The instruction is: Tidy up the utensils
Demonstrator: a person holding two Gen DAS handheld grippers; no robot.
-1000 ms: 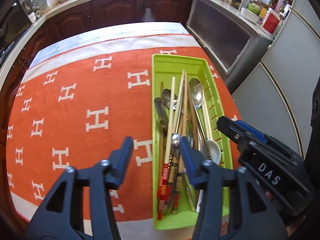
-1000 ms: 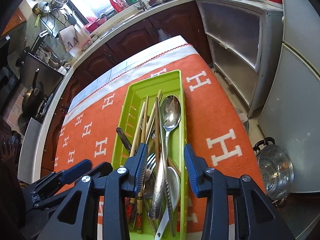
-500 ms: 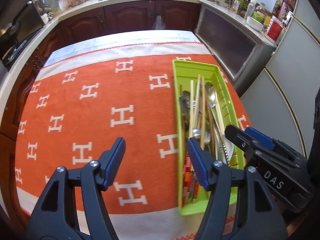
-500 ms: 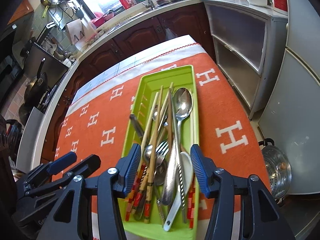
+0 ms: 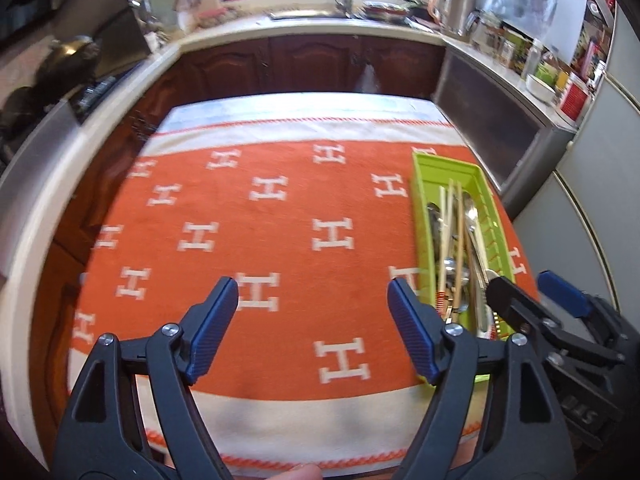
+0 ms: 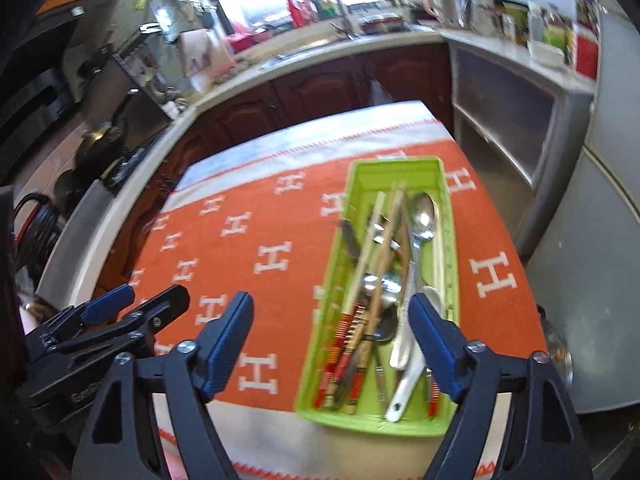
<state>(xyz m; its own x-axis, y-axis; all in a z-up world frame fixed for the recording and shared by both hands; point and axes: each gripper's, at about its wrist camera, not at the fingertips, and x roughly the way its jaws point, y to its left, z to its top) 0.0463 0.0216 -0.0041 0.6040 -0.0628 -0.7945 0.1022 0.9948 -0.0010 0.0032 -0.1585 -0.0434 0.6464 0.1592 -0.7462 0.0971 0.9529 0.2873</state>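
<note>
A lime-green tray (image 6: 360, 172) lies on the right part of an orange cloth (image 5: 280, 240) with white H marks. It holds several utensils: wooden chopsticks (image 6: 372, 240), a large metal spoon (image 6: 424, 216), a fork and a white ceramic spoon (image 6: 408, 384). My right gripper (image 6: 331, 298) hovers above the tray's near end, jaws opening, nothing between them. My left gripper (image 5: 312, 284) hangs over bare cloth to the left of the tray (image 5: 484, 192), jaws also opening and empty. Each gripper shows at the edge of the other's view.
Dark wooden cabinets and a counter with a sink (image 5: 344, 12) run behind the table. A grey cabinet (image 6: 504, 128) and a tall appliance stand to the right. A metal pot (image 6: 560, 360) sits on the floor beside the table. A stove with pans is at the left.
Both grippers have pulled back and up from the tray and their jaws have spread much wider. The left one has swung left, off the tray and over bare cloth.
</note>
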